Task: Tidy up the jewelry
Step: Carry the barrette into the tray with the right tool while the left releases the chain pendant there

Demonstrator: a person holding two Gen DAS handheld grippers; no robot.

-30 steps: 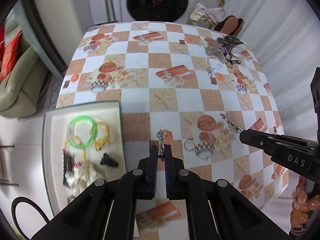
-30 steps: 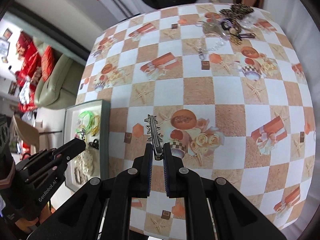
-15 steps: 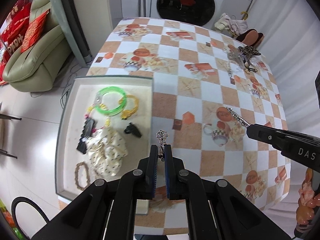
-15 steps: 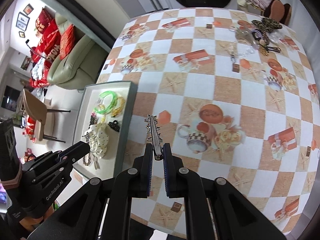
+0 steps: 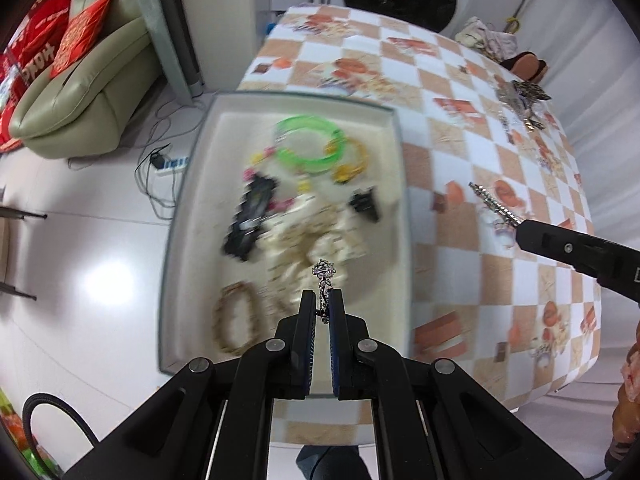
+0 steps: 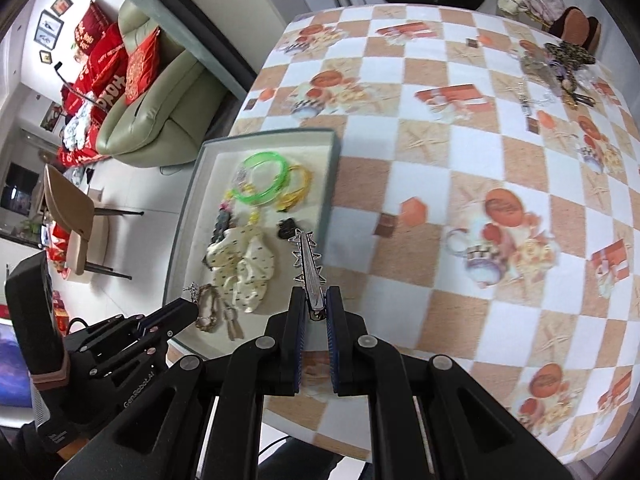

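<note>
My left gripper (image 5: 321, 298) is shut on a small silver pendant (image 5: 324, 271) and holds it above the near part of the grey-rimmed tray (image 5: 396, 128). My right gripper (image 6: 315, 296) is shut on a silver spiked hair clip (image 6: 307, 258), held over the tray's right rim (image 6: 332, 176). The clip also shows at the right of the left wrist view (image 5: 490, 200). The tray holds a green bangle (image 6: 262, 178), a yellow bracelet (image 6: 298, 186), a cream scrunchie (image 6: 244, 266), a black clip (image 6: 286, 228) and a brown bead bracelet (image 6: 208, 306).
The tray sits at the left edge of a table with a checked orange and white cloth (image 6: 460, 152). A pile of more jewelry (image 6: 556, 68) lies at the far right corner. A sofa (image 6: 160, 120) and a chair (image 6: 76, 216) stand beyond the table's left side.
Both grippers have moved left with their pieces, from over the cloth to over the tray. The left pendant now hangs above the scrunchie.
</note>
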